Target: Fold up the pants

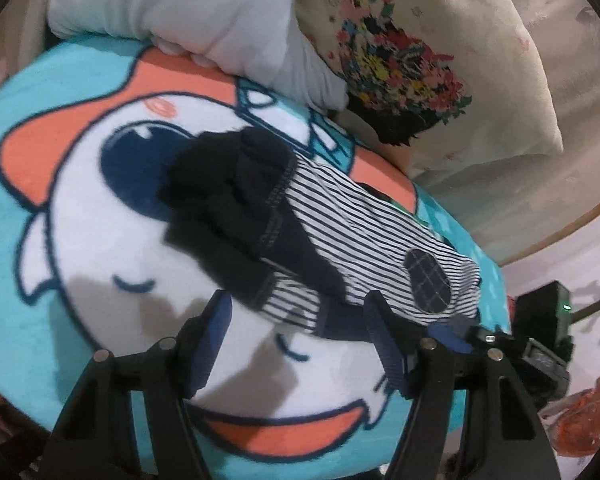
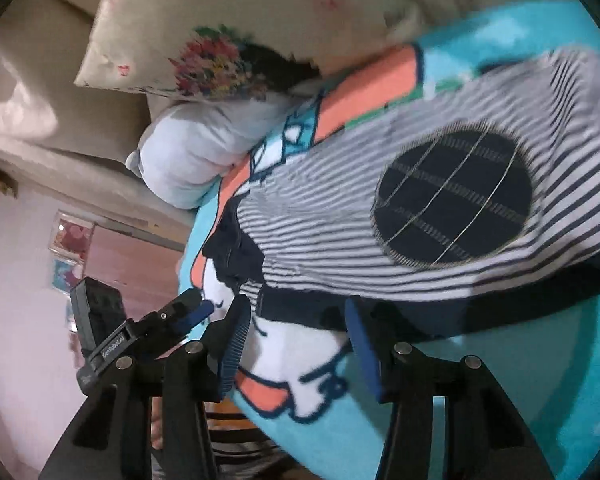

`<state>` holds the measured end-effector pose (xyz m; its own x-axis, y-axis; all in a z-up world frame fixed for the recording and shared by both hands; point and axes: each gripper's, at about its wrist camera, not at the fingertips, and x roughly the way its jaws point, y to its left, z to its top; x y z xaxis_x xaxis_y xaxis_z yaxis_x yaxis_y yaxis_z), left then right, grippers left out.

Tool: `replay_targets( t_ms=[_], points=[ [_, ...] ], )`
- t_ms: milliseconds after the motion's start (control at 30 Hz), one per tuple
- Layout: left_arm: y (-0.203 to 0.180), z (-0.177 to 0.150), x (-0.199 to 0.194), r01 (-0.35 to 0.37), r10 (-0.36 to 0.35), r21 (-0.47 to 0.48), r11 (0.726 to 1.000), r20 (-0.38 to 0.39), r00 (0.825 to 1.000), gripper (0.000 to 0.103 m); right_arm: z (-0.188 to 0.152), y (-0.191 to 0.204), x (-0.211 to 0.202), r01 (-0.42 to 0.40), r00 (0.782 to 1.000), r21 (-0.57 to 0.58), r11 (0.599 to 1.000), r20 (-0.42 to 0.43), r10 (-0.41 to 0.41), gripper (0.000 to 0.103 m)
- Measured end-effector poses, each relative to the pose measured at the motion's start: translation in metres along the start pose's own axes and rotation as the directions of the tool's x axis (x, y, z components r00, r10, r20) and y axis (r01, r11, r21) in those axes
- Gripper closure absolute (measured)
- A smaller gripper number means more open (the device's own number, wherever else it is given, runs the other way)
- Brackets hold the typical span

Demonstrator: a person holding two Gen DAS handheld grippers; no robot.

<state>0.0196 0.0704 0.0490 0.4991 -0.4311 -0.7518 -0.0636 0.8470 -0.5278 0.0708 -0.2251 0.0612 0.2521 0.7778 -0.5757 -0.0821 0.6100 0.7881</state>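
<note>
The striped pants (image 1: 340, 236) lay near the middle of the left wrist view, on a turquoise cartoon blanket (image 1: 80, 240), bunched and partly doubled over. Their long axis ran from the dark navy waistband (image 1: 220, 200) at centre-left down to the oval knee patch (image 1: 428, 284) at lower right. In the right wrist view the same patch (image 2: 456, 196) filled the right of the frame, with the legs stretching toward the upper right.

The left gripper (image 1: 300, 328) stood about half open at the bottom of its frame, its pads straddling the striped hem without visibly pressing on it. The right gripper (image 2: 296, 336) was likewise part open, the dark edge of the fabric lying between its jaws but not clearly pinched.

To fold well, each gripper would probably need to catch only the near hem layer, pinch it firmly, then lift both corners evenly toward the waistband.

A white pillow (image 1: 180, 12) and a floral cushion (image 1: 420, 60) lay beyond, at the top.
</note>
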Motion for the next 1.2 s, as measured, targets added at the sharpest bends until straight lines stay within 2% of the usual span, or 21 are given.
replay_targets(
  t_ms=[100,167,233,267,367,433,467,500,567,733,900,967,1033,1200],
  points=[
    [-0.001,0.002,0.005,0.012,-0.012,0.0,1.0,-0.013,1.0,0.035,-0.001,-0.01,0.009,0.06,0.998,0.048,0.997,-0.035,-0.059,0.049],
    [0.002,0.004,0.008,0.033,-0.033,-0.014,0.999,-0.028,0.999,0.035,-0.001,-0.018,0.012,0.068,0.997,0.097,0.993,-0.043,-0.064,0.049],
    [0.005,0.006,0.01,0.059,-0.06,-0.04,0.997,-0.041,0.997,0.035,0.002,-0.02,0.011,0.081,0.997,0.127,0.989,-0.016,-0.08,0.05],
    [0.006,0.009,0.011,0.073,-0.075,-0.053,0.996,-0.046,0.996,0.035,0.004,-0.018,0.009,0.114,0.993,0.13,0.985,0.011,-0.116,0.05],
    [0.008,0.014,0.009,0.097,-0.1,-0.072,0.993,-0.04,0.994,0.035,0.013,-0.016,0.004,0.196,0.975,0.119,0.973,0.084,-0.207,0.05],
    [0.008,0.016,0.008,0.106,-0.108,-0.074,0.992,-0.03,0.994,0.035,0.019,-0.016,0.006,0.21,0.968,0.112,0.971,0.116,-0.222,0.05],
    [0.007,0.017,0.008,0.112,-0.114,-0.077,0.991,-0.027,0.993,0.035,0.02,-0.013,0.007,0.218,0.964,0.106,0.97,0.129,-0.231,0.054],
    [0.007,0.017,0.008,0.119,-0.122,-0.079,0.99,-0.026,0.992,0.035,0.018,-0.013,0.007,0.24,0.958,0.093,0.966,0.142,-0.251,0.071],
    [0.006,0.017,0.01,0.133,-0.136,-0.08,0.988,-0.034,0.99,0.034,0.02,-0.007,0.009,0.276,0.947,0.053,0.96,0.158,-0.281,0.089],
    [0.001,0.013,0.021,0.191,-0.198,-0.095,0.977,-0.071,0.978,0.034,0.021,0.009,-0.006,0.269,0.939,-0.018,0.963,0.225,-0.258,0.093],
    [-0.015,0.005,0.035,0.28,-0.293,-0.114,0.953,-0.12,0.949,0.032,0.025,0.02,-0.014,0.257,0.938,-0.046,0.965,0.252,-0.238,0.093],
    [-0.022,0.003,0.042,0.291,-0.306,-0.118,0.949,-0.14,0.942,0.031,0.025,0.022,-0.016,0.25,0.939,-0.049,0.967,0.257,-0.23,0.093],
    [-0.027,0.005,0.049,0.283,-0.297,-0.11,0.953,-0.146,0.944,0.031,0.024,0.023,-0.018,0.251,0.937,-0.057,0.966,0.264,-0.228,0.093],
    [-0.021,0.021,0.056,0.168,-0.178,-0.106,0.98,-0.093,0.98,0.031,0.021,0.026,-0.023,0.258,0.935,-0.083,0.963,0.273,-0.227,0.093]
  ],
)
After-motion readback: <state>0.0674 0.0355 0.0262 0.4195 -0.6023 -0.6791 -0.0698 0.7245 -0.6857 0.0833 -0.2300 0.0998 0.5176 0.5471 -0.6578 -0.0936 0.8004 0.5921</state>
